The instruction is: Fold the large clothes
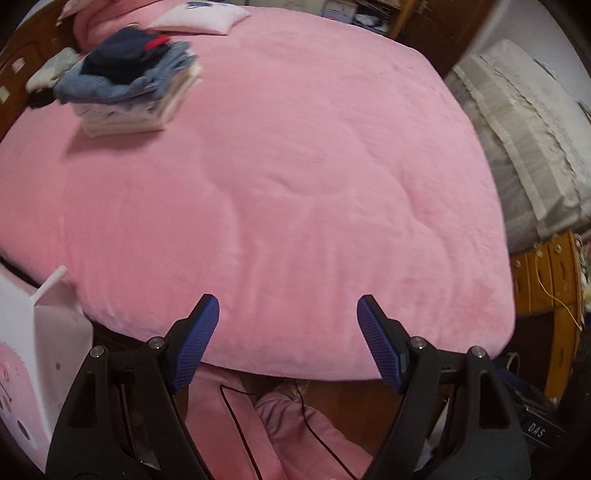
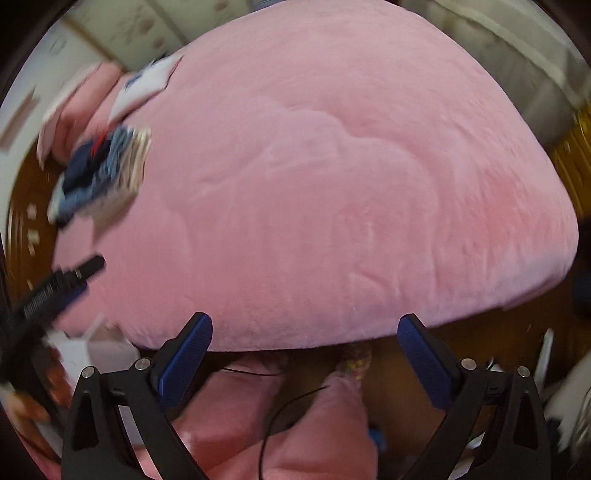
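A stack of folded clothes [image 1: 129,88], white, light blue and dark navy with a red bit on top, sits at the far left of the pink bed [image 1: 295,192]. It also shows, blurred, in the right wrist view [image 2: 103,177]. My left gripper [image 1: 288,314] is open and empty, above the bed's near edge. My right gripper [image 2: 304,330] is open and empty, also over the near edge. The left gripper's black body [image 2: 55,291] shows at the left of the right wrist view. The pink bed [image 2: 332,184] carries no spread-out garment.
A pink-and-white pillow [image 1: 199,16] lies at the head of the bed. A white box [image 1: 33,354] stands low left. Pink cloth [image 1: 280,435] and a black cable lie on the floor below the bed's edge. A grey-white covered piece [image 1: 517,140] stands right, above a wooden cabinet [image 1: 546,288].
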Available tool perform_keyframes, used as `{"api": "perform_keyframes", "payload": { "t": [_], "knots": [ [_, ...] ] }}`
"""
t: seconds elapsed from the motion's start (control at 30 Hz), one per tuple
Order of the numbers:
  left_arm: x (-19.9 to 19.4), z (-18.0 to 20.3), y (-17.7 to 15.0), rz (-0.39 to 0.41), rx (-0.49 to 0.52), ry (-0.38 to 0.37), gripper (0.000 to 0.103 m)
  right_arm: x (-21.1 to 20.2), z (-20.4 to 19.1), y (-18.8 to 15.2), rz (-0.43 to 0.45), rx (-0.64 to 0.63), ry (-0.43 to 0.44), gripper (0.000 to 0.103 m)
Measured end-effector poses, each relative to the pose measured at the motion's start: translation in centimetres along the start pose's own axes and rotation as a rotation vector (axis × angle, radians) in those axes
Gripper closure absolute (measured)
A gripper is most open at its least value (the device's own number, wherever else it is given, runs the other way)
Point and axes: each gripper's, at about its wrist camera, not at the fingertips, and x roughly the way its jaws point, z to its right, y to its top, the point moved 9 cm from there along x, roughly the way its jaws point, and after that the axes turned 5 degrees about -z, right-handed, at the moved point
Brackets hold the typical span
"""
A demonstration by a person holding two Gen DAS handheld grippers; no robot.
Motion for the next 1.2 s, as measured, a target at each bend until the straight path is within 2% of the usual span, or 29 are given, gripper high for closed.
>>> {"api": "perform_keyframes", "payload": {
  "t": [0.07, 0.17, 0.47, 0.73, 0.93, 1.2],
  "knots": [
    [-1.2, 2.0, 0.3, 0.010, 0.044, 0.008, 0.028, -1.6, 0.2, 0.7, 0.025, -0.012, 0.004, 0.001],
    [-3.0, 3.2, 0.9, 0.040, 0.048, 0.013, 0.028, -3.9, 0.3, 1.2, 0.052, -0.057, -0.012, 0.001],
    [-7.0, 3.5, 1.2, 0.083, 0.060, 0.062, 0.028, -7.7, -3.9, 4.4, 0.131, -0.196, -0.042, 0.000],
    [-8.5, 1.9, 0.3, 0.119, 0.041, 0.098, 0.028, -9.2, -6.9, 4.2, 0.149, -0.243, -0.060, 0.000],
    [-8.6, 1.0, -0.5, 0.119, 0.036, 0.101, 0.028, -7.9, -8.5, 3.6, 0.130, -0.294, -0.063, 0.000],
    [-9.4, 0.3, -0.1, 0.147, 0.050, 0.124, 0.021, -8.2, -9.6, 3.5, 0.159, -0.315, -0.064, 0.000]
  ]
}}
